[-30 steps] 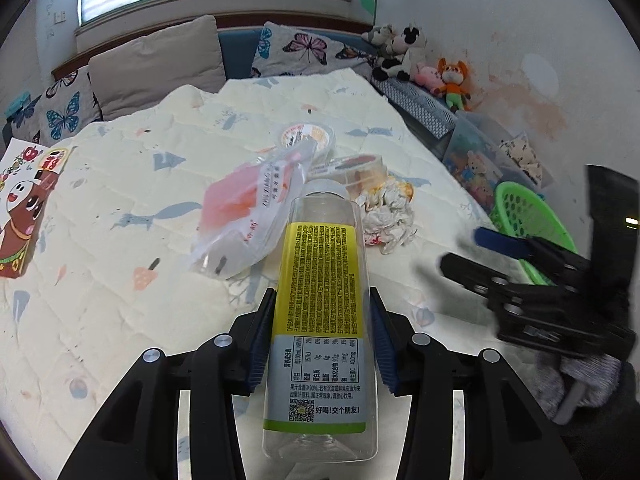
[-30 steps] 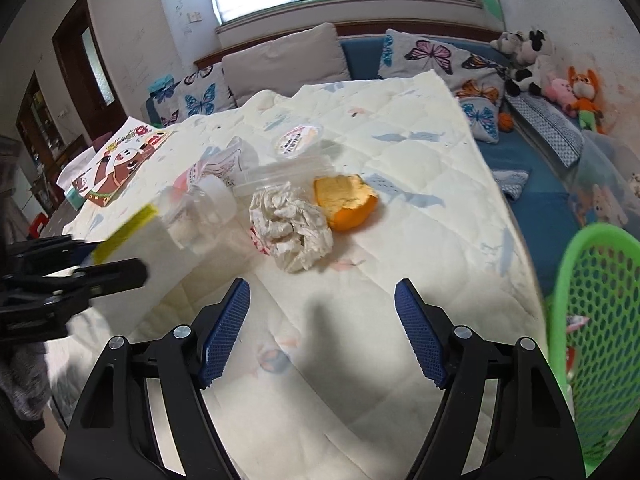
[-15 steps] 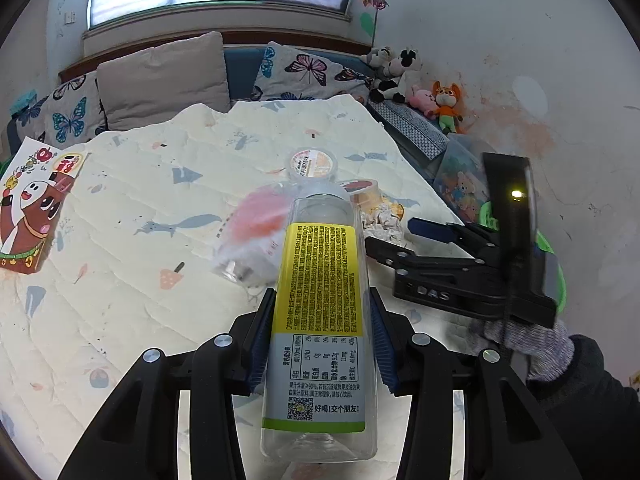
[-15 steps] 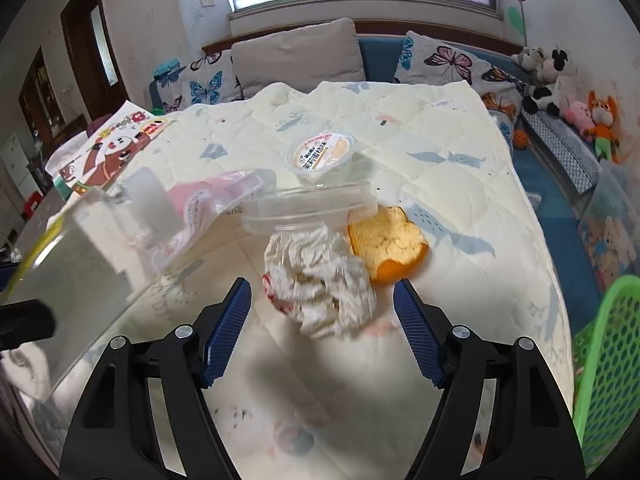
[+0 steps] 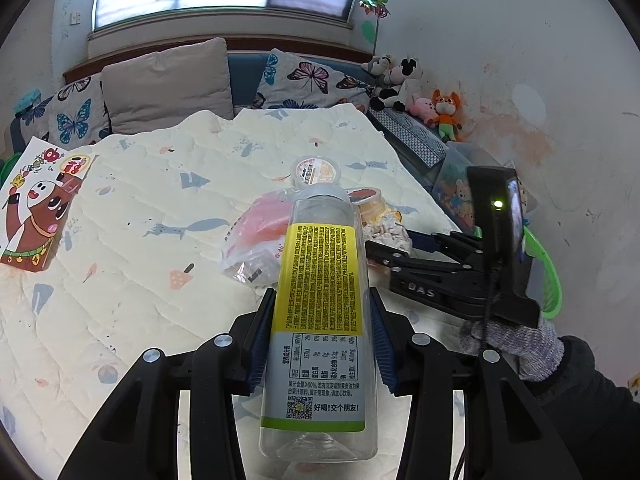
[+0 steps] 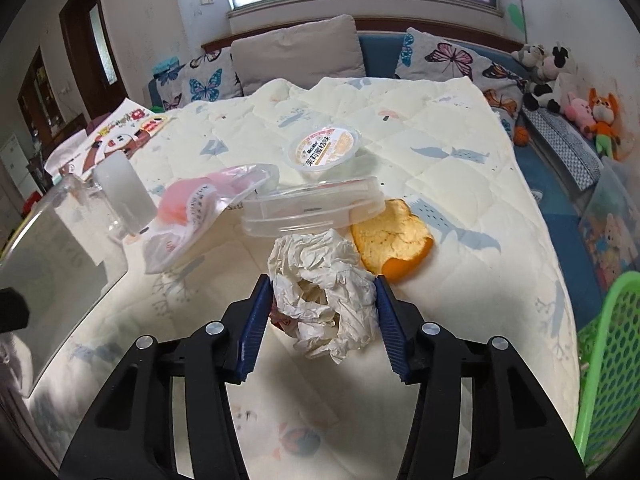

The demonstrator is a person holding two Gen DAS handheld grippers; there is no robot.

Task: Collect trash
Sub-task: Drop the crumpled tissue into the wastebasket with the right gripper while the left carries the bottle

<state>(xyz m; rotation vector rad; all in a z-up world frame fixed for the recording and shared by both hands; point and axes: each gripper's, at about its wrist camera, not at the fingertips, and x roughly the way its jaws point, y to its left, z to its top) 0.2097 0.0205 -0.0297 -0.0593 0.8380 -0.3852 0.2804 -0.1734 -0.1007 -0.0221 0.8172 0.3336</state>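
My left gripper [image 5: 320, 344] pinches a clear plastic bottle [image 5: 320, 320] with a yellow label, held off the quilt [image 6: 460, 152]. My right gripper [image 6: 320, 320] has just been closing, and its blue pads press both sides of a crumpled paper wad [image 6: 324, 296] lying on the quilt. Just beyond the wad sit an orange peel [image 6: 392, 240] and a clear lidded tub [image 6: 312, 208]. The green basket [image 6: 608, 360] stands at the near right.
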